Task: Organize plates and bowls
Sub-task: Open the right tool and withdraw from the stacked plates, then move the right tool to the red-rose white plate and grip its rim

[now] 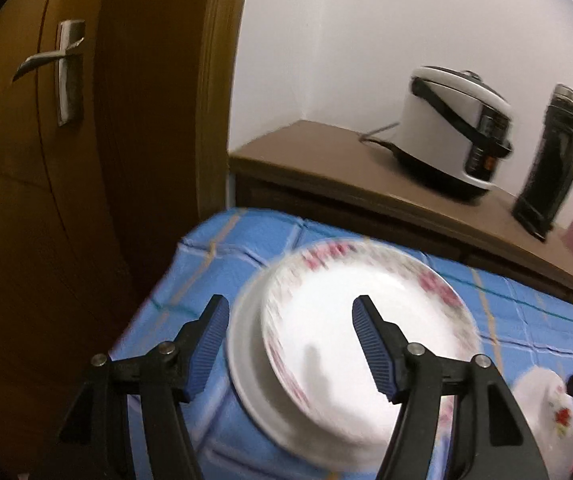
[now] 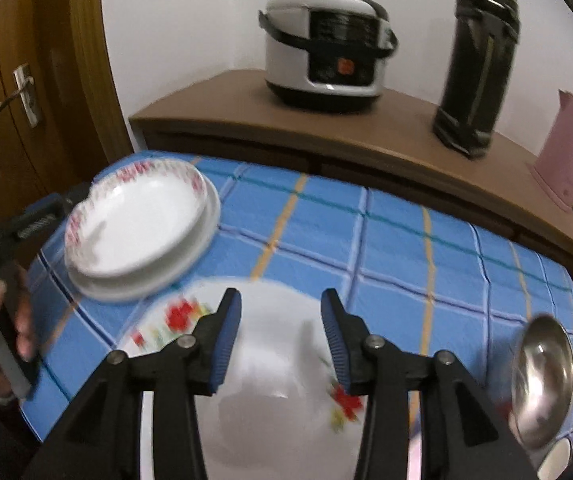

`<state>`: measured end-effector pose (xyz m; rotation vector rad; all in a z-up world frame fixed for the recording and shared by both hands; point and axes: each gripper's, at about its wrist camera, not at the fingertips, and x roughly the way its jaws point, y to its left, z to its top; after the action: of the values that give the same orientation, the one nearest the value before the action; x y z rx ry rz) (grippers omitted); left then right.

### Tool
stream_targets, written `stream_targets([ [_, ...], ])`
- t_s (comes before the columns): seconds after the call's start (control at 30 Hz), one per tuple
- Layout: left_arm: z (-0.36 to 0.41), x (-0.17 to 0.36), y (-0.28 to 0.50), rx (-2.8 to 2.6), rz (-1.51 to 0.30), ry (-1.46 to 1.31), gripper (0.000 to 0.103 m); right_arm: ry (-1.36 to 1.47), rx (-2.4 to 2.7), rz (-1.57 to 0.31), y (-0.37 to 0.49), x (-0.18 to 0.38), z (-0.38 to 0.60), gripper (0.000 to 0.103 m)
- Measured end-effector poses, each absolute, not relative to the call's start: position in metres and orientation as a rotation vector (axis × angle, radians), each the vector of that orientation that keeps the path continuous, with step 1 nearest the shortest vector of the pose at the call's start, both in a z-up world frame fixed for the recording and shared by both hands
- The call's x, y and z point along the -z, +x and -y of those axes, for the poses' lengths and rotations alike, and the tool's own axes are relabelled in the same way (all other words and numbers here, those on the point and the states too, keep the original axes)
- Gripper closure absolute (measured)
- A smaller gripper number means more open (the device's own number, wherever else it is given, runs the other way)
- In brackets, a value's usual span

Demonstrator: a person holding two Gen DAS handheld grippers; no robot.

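No legible text; rice cooker (image 2: 328, 52) panel markings too blurred.

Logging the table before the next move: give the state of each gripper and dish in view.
Left gripper: open, empty.
Right gripper: open, empty.
Pink-rimmed dish: stacked on a plain white plate.
Red-flowered plate: lying flat, alone.
Steel bowl: tilted on edge.

— What sort of place is this looking like?
— A home kitchen: a rice cooker (image 2: 326, 60) is sitting on a wooden sideboard (image 2: 246, 120), with a flask (image 2: 474, 64) and pink kettle (image 2: 570, 152) to its right, a door (image 2: 14, 80) left.
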<state>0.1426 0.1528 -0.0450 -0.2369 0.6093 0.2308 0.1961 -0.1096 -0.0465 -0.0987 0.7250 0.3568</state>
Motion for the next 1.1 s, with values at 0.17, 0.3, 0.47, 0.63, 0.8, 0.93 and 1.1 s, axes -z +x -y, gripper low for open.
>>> stream_targets([
  [0.17,-0.108,0.047,0.115,-0.079,-0.666,-0.214,0.037,-0.093,-0.333,-0.757,0.192,0.051,0.132,0.061],
  [0.3,-0.075,0.051,0.102,0.012,-0.711,-0.177,0.037,-0.121,-0.329,-0.781,0.194,0.055,0.133,0.061],
  [0.47,-0.042,0.061,0.092,0.092,-0.761,-0.142,0.037,-0.169,-0.319,-0.831,0.196,0.065,0.132,0.061],
  [0.63,-0.031,0.072,0.091,0.116,-0.81,-0.136,0.037,-0.213,-0.327,-0.866,0.198,0.07,0.126,0.06],
  [0.8,-0.03,0.074,0.09,0.114,-0.821,-0.129,0.037,-0.234,-0.334,-0.872,0.197,0.071,0.121,0.052],
  [0.93,-0.034,0.077,0.093,0.108,-0.836,-0.138,0.037,-0.208,-0.33,-0.855,0.198,0.068,0.123,0.055],
  [1.1,-0.035,0.078,0.094,0.11,-0.838,-0.146,0.037,-0.208,-0.296,-0.856,0.204,0.07,0.128,0.055],
])
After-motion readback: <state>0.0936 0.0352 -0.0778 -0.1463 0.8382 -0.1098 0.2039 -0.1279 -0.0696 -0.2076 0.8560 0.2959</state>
